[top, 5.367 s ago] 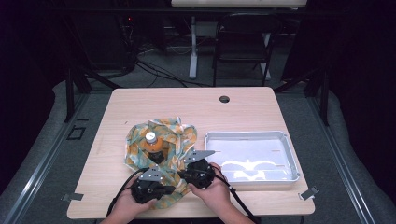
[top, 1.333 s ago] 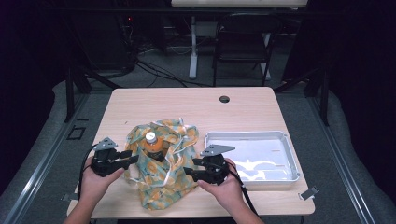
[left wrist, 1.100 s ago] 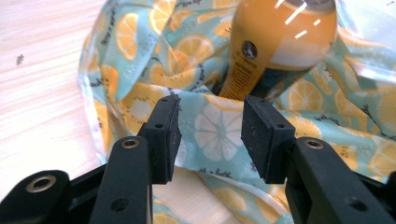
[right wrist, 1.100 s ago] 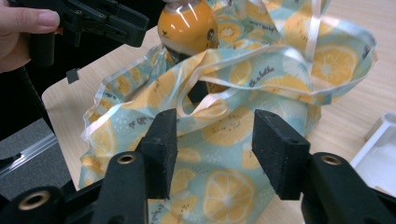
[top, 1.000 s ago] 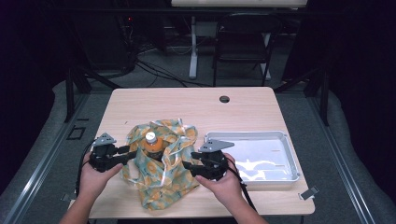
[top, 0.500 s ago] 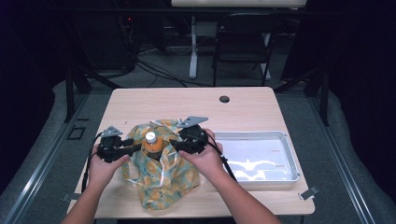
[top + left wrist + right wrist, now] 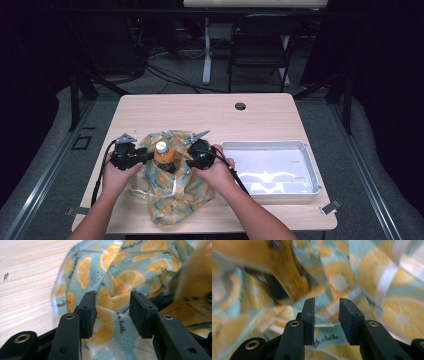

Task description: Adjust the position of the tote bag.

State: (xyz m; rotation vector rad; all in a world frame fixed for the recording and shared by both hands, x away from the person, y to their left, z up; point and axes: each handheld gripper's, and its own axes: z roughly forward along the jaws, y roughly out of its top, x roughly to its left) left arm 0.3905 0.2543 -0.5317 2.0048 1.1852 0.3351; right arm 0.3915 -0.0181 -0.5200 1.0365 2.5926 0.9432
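Bottle [image 7: 162, 155] w/ orange contents and white cap is seen upright on the lemon-print cloth [image 7: 175, 192], near-left part of the desk [image 7: 210, 112]; cloth is bunched up around its base. Left tool [image 7: 145, 156] is placed just left of the bottle, right tool [image 7: 189, 159] just right of it, both at cloth level.

Left tool: jaws parted fairly wide, cloth fold [image 7: 112, 297] lying between the pads, not pinched yet. Right tool [image 7: 325, 315]: jaws narrower, have just been closing, cloth [image 7: 342, 282] and a pale strap between them; pads not seen pressing yet.

Risks, as judged:
- Bottle can be tipped if cloth is tugged from one side only; it stands on the same fabric.
- Right grab may catch only a thin edge or the strap, so the fabric slips out on lifting.
- Bottle may be knocked by either tool, both being very close.
- Right gripper view is blurred, so contact there can't be confirmed.

Tray [image 7: 310, 170] at right is well apart, no clash expected.
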